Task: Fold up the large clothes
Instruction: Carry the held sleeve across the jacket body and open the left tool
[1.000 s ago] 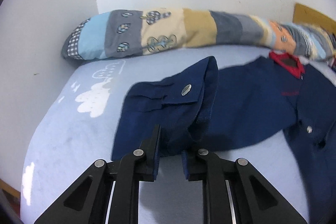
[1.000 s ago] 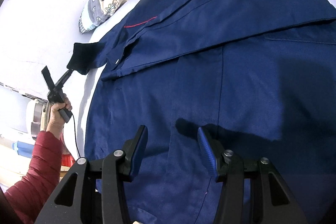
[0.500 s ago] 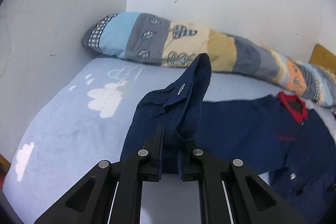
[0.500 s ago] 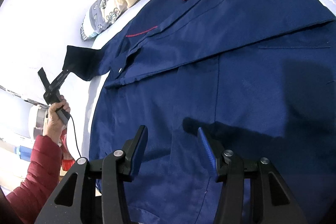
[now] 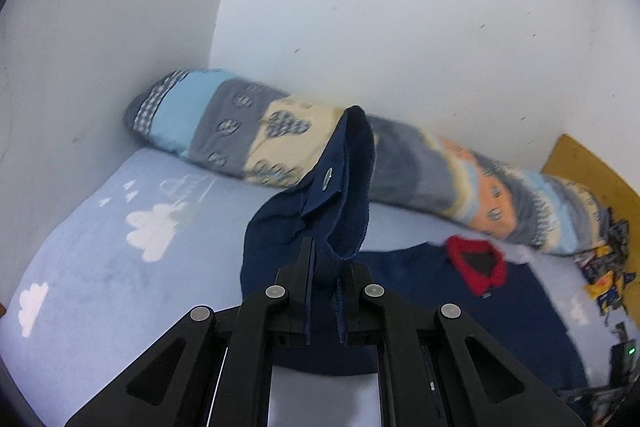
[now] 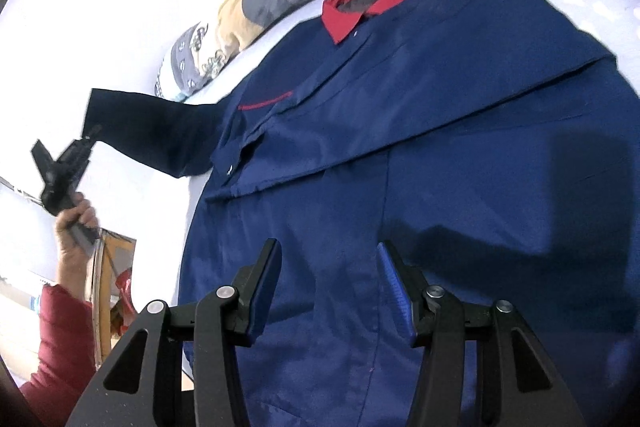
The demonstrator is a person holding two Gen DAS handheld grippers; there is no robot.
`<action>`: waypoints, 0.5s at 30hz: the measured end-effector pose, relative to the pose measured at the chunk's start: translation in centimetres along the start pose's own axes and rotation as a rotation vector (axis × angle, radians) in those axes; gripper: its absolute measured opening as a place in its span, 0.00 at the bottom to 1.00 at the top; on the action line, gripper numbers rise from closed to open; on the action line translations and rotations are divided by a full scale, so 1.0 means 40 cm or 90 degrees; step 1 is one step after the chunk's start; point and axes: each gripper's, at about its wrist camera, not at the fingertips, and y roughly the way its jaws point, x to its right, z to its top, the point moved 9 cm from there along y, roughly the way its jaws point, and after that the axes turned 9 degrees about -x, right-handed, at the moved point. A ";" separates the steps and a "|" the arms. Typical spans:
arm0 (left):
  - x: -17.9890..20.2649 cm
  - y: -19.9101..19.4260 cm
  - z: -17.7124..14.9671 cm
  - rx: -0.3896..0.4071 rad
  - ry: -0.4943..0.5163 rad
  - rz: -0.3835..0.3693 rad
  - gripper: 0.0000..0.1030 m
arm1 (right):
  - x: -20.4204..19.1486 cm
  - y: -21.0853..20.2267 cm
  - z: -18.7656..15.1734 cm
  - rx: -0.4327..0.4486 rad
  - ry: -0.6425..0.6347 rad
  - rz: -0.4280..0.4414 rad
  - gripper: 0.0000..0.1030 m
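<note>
1. Navy jacket (image 6: 420, 155): large work garment with a red collar (image 6: 370, 5), spread front-up on the bed sheet (image 5: 92, 267). It is the landmark for all entries below. A thin red trim line sits on the chest, on the side toward the raised sleeve.

2. Sleeve cuff (image 5: 344, 187): one sleeve of the jacket, lifted clear of the sheet at the jacket's side. The cuff stands upright above the fingers, with a silver snap button (image 5: 326, 181) showing on its tab.

3. Left gripper (image 5: 326, 291): clenched on the sleeve cuff, fingers drawn close with the fabric edge pinched between them. In the right wrist view it appears out beyond the jacket's side, held in a hand (image 6: 74, 227) with a red quilted sleeve (image 6: 60, 347) behind it.

4. Right gripper (image 6: 328, 291): released, fingers spread wide with blue pads (image 6: 394, 285) visible, grasping nothing. It hangs over the jacket's lower front panel; contact with the cloth cannot be determined.

5. Patchwork bolster (image 5: 400, 163): long roll in blue, grey, cream and orange, lying along the wall just beyond the jacket's collar.

6. Bed sheet: pale blue with white cloud print, under the jacket.
</note>
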 end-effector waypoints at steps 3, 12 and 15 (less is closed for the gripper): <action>0.087 -0.074 0.035 0.010 0.009 -0.030 0.06 | 0.014 -0.034 0.009 0.025 -0.002 -0.012 0.51; 0.387 -0.262 0.113 0.024 0.034 -0.123 0.06 | 0.068 -0.122 0.033 0.078 0.017 -0.011 0.51; 0.505 -0.322 0.129 0.031 0.054 -0.170 0.07 | 0.086 -0.149 0.037 0.092 0.028 -0.005 0.51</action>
